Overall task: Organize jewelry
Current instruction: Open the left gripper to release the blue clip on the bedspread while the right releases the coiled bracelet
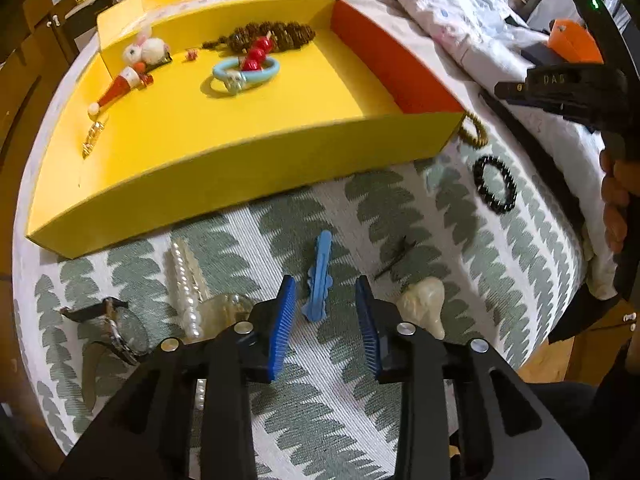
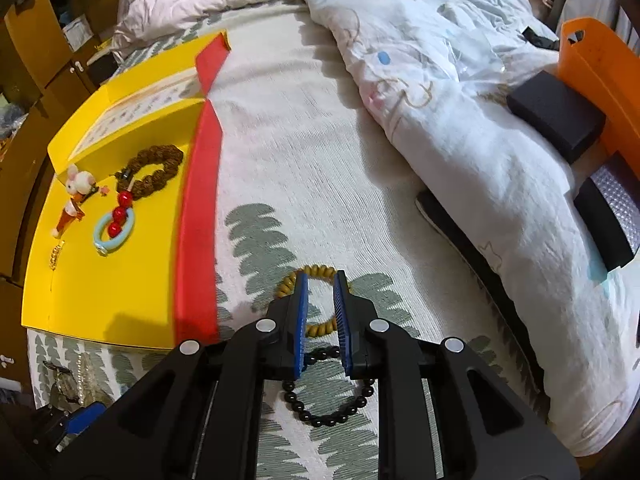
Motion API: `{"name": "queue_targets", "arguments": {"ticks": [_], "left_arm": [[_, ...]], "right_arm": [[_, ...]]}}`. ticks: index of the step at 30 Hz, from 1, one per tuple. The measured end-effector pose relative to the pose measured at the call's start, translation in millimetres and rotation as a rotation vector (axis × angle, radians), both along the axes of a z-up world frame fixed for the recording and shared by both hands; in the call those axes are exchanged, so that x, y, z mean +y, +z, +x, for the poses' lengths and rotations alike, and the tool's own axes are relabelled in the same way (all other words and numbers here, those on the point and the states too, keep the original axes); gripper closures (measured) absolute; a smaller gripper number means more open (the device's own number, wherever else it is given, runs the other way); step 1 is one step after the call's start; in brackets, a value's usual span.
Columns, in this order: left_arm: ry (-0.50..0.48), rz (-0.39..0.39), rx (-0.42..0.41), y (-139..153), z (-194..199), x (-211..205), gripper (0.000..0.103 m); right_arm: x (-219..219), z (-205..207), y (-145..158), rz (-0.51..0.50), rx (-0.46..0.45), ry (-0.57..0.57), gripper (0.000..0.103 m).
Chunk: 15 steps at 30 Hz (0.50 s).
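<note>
A yellow box (image 1: 224,152) lies on the bed and holds a brown bead bracelet (image 1: 276,34), a red bead string (image 1: 258,56), a light blue ring (image 1: 244,74), a rabbit clip (image 1: 146,50) and a gold chain (image 1: 94,134). My left gripper (image 1: 326,286) is open, its blue pads either side of a blue hair clip (image 1: 318,280) on the sheet. My right gripper (image 2: 321,280) is open above a tan bead bracelet (image 2: 308,300); a black bead bracelet (image 2: 328,412) lies beneath its body. The box also shows in the right wrist view (image 2: 108,292).
On the sheet near the left gripper lie a pearl strand (image 1: 186,288), a watch (image 1: 116,332), a cream shell-shaped piece (image 1: 426,304) and a dark pin (image 1: 396,258). A crumpled duvet (image 2: 460,112), a black case (image 2: 556,118) and an orange bin (image 2: 604,60) are at right.
</note>
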<state>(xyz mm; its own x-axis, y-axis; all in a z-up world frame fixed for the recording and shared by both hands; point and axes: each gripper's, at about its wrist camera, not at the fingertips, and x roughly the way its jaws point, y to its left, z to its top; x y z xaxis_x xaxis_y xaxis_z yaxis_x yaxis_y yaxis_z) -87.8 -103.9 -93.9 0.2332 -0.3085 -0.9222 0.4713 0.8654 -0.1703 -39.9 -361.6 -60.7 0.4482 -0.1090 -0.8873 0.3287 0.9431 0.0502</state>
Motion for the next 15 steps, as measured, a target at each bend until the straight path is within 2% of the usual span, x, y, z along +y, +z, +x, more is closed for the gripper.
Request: {"name": "queue_targets", "arguments": {"ticks": [6,9,15], "left_arm": [[0.033,-0.057,-0.078,34.0,10.5,15.6,0.058],[0.073,-0.083,-0.111,49.3,24.7,31.9,0.058],[0.183,-0.106,-0.132,61.7,70.5,66.6,0.056]], "right_arm": [[29.0,1.3,24.2,0.016,-0.085,0.073,0.084],[48.0,6.2,33.1,0.035,-0.130,0.125,0.084],[87.4,31.0,28.7,0.064,-0.124,0.212,0.084]]}}
